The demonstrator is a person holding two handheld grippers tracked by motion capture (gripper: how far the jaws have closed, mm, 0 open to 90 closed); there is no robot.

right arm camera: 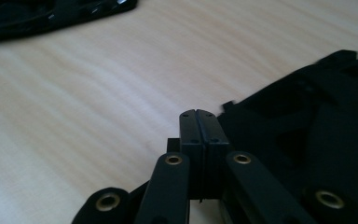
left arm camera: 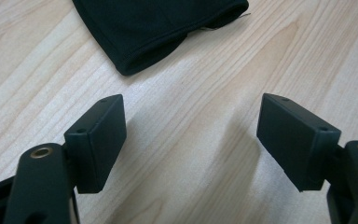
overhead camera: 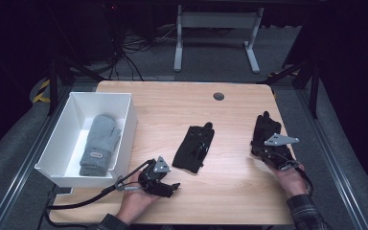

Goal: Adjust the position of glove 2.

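On the wooden table [overhead camera: 230,115], two black gloves lay flat while two grippers waited close by.

Near the front edge, the left gripper [overhead camera: 165,184] had its jaws spread apart with nothing between them, just bare wood, and the cuff of the middle glove [overhead camera: 195,148] lay a little ahead of it, not touching. Over on the right side, the right gripper [overhead camera: 274,154] had its jaws pressed tight together, and it sat at the near edge of the other glove [overhead camera: 265,128]; I could not tell if any cloth was pinched between them. Off to the left stood a white box [overhead camera: 124,120], and a gray mitten [overhead camera: 99,143] lay inside it.
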